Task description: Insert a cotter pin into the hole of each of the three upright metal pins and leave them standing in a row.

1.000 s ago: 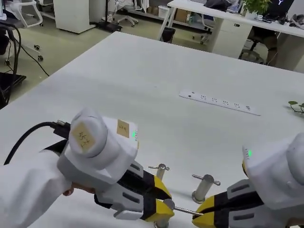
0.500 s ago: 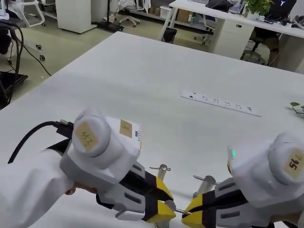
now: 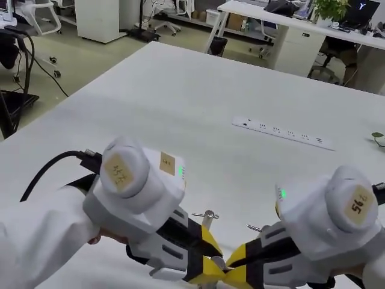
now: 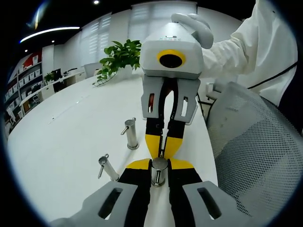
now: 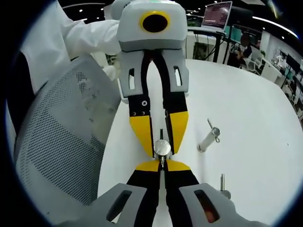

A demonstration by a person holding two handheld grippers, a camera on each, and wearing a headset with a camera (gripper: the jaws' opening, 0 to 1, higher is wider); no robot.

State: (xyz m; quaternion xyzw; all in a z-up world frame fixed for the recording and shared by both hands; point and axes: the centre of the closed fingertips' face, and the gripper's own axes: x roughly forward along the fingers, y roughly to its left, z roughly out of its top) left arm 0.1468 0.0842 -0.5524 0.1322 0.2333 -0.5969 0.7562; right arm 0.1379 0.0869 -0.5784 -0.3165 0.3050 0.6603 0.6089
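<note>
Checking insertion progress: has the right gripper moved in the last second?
Yes. Against the power strip, the right gripper has come leftward, its yellow tips now meeting those of the left gripper.

Pin point(image 4: 159, 172): bright, smooth metal. Bench point(image 4: 71, 137): matt white, smooth. Left claw point(image 3: 212, 260) housing: matt pale plastic. Chair back point(image 4: 251, 142): open mesh.

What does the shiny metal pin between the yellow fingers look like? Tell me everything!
It is a short, shiny silver metal pin with a flat round top, standing upright on the white table. The left gripper holds it between its yellow-tipped fingers. The right gripper holds a thin cotter pin right at its top end. Whether the cotter pin is through the hole is hidden.
</note>
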